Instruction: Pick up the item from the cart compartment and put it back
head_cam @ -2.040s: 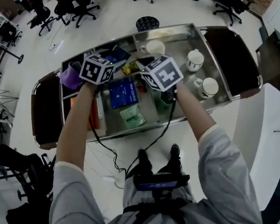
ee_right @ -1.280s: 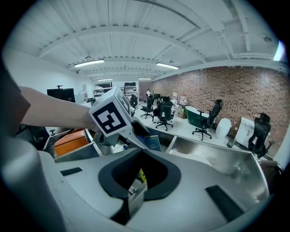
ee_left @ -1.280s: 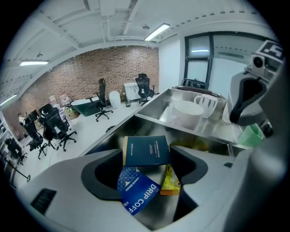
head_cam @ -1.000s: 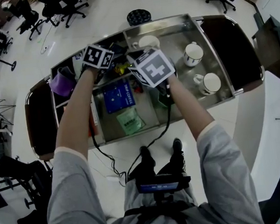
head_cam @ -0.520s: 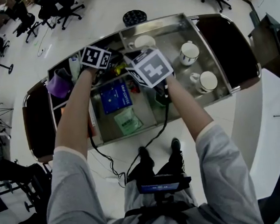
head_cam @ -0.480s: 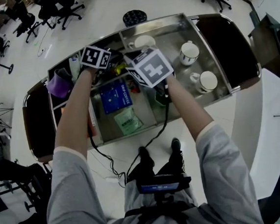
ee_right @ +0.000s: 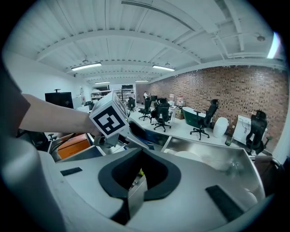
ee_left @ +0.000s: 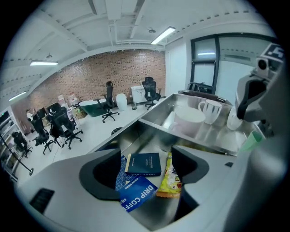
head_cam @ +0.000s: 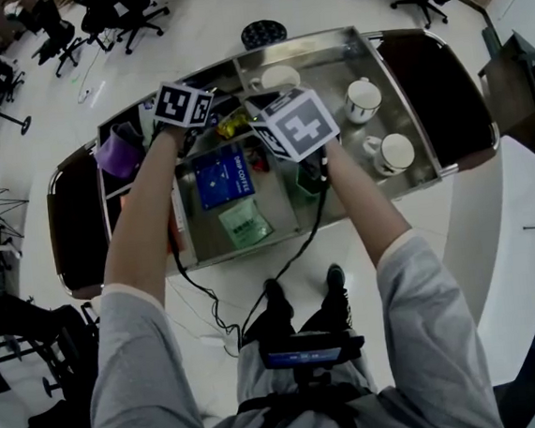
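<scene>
1. My left gripper [ee_left: 146, 174] has its jaws spread wide. They have just been opening, and neither pad presses on anything.
2. Through that gap I see three things on the floor of a cart [head_cam: 324, 71] compartment: a dark blue box [ee_left: 143, 164], a blue drip coffee packet [ee_left: 136, 195] and a yellow snack packet [ee_left: 171, 179]. All three lie flat in the compartment and none is lifted. I cannot tell which one is the task's item.
3. The dark blue box lies over the far end of the coffee packet. My left-hand jaw hides the packet's near corner, so its print breaks off partway. The snack packet's right edge disappears behind the other jaw.
4. My right gripper [ee_right: 138, 196] has its jaws a little apart, grasping nothing that I can see. A steel partition edge [ee_right: 136, 205] shows through the narrow gap, with a sliver of yellow beyond it. Little else can be seen through the gap.
5. From the head view, the left marker cube [head_cam: 185, 105] and the right marker cube [head_cam: 299, 125] cover both sets of jaws, so only the gripper views show their state.
6. A green container [head_cam: 306, 178] sits mostly hidden under my right gripper and forearm, and I cannot make out its shape.
7. Two white mugs [head_cam: 363, 100] stand in the right-hand compartment, well apart from both grippers. A purple cup [head_cam: 116, 155] sits at the cart's left end, beside my left arm.
</scene>
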